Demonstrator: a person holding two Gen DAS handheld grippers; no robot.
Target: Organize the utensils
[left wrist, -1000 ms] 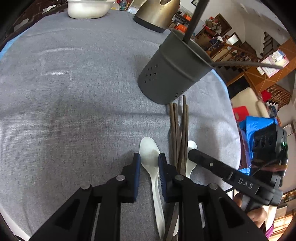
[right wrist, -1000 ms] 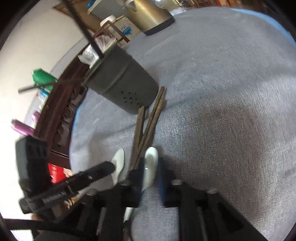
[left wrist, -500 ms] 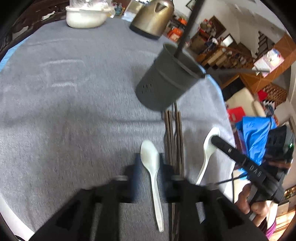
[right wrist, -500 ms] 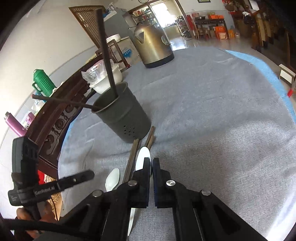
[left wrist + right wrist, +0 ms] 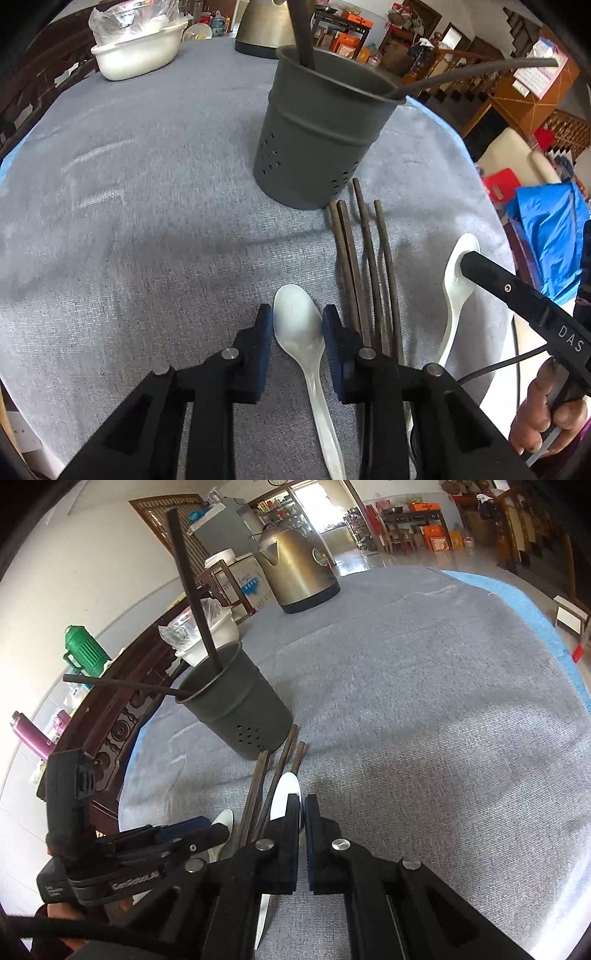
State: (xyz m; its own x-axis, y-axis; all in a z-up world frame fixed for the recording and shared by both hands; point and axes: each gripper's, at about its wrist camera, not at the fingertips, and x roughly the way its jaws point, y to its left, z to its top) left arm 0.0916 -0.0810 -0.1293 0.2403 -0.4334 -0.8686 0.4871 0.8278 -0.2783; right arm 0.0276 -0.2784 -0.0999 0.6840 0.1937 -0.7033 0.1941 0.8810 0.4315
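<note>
A dark grey perforated utensil holder (image 5: 317, 136) stands on the grey tablecloth with two dark chopsticks in it; it also shows in the right wrist view (image 5: 236, 705). Several dark chopsticks (image 5: 364, 269) lie in front of it. A white spoon (image 5: 301, 332) lies between the open fingers of my left gripper (image 5: 297, 321), which straddles its bowl. A second white spoon (image 5: 456, 280) lies to the right, partly under my right gripper's finger. My right gripper (image 5: 302, 805) is shut and empty, just above the first white spoon (image 5: 282, 794).
A gold kettle (image 5: 295, 572) and a white bowl (image 5: 136, 51) with a plastic bag stand at the far side of the table. The table's right edge (image 5: 491, 206) drops to a red stool and blue bag. A carved wooden chair back (image 5: 122, 716) lines the left.
My left gripper has moved forward, closer to the holder, its fingers still around the spoon's bowl. My right gripper has closed and lifted back, level with the table.
</note>
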